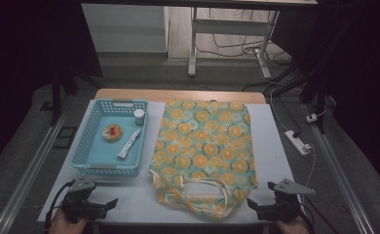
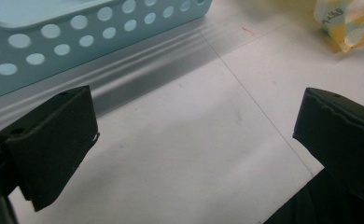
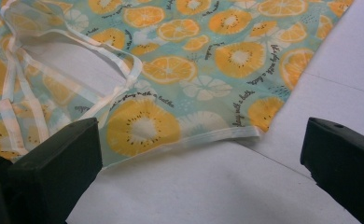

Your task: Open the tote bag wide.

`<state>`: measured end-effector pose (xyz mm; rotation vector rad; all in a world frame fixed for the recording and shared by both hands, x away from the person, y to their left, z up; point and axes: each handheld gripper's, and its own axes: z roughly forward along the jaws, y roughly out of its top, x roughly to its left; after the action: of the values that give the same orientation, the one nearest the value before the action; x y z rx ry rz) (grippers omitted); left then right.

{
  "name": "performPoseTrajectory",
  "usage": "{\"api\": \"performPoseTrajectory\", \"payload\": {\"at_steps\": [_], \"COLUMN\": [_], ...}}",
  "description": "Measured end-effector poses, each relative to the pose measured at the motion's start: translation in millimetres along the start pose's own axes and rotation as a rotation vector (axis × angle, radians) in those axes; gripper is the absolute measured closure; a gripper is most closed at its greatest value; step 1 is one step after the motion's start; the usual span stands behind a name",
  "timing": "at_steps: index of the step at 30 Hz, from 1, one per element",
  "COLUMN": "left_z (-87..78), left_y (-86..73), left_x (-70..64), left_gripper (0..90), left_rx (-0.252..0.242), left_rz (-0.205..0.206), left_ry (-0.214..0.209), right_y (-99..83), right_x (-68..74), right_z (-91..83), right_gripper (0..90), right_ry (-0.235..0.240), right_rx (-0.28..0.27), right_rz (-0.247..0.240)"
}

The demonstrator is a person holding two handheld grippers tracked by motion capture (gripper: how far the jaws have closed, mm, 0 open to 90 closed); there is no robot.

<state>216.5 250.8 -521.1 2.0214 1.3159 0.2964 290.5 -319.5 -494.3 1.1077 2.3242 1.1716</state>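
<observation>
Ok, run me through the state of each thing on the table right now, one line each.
Left claw: open, empty, low over the table near the basket.
Right claw: open, empty, by the bag's mouth end.
Tote bag: lying flat, handles loose at the near end.
Blue basket: upright, holding three items.
Tube: lying flat in the basket.
Small jar: upright, capped.
Round tin: lying flat, lidded.
</observation>
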Motion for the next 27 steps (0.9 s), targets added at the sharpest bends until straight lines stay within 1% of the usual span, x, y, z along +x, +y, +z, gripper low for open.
{"api": "performPoseTrajectory", "payload": {"at_steps": [10,13,15,21,27], "left_z": [1.4,1.6,1.6,2.0,2.6], "left_y": [0.7,0.8,0.8,0.9,1.1], "left_x": [0.1,0.3,0.4,0.0,-0.9], "left_gripper": [0.0,0.0,0.0,0.1,0.1], "left_rx": [0.013,0.015,0.015,0.018,0.025], "left_rz": [0.012,0.011,0.011,0.016,0.018], "left_ry": [-0.017,-0.020,-0.022,-0.023,-0.022], "right_y": [1.1,2.3,4.0,7.2,11.7], "right_x": [1.5,2.2,4.6,10.0,16.5], "right_z": [1.8,1.1,0.6,2.7,3.2], "right_gripper": [0.0,0.0,0.0,0.0,0.0], "right_ry": [0.003,0.033,0.032,0.046,0.053], "right_rx": [0.015,0.017,0.017,0.032,0.027], "right_rz": [-0.013,0.008,-0.011,-0.042,-0.074]}}
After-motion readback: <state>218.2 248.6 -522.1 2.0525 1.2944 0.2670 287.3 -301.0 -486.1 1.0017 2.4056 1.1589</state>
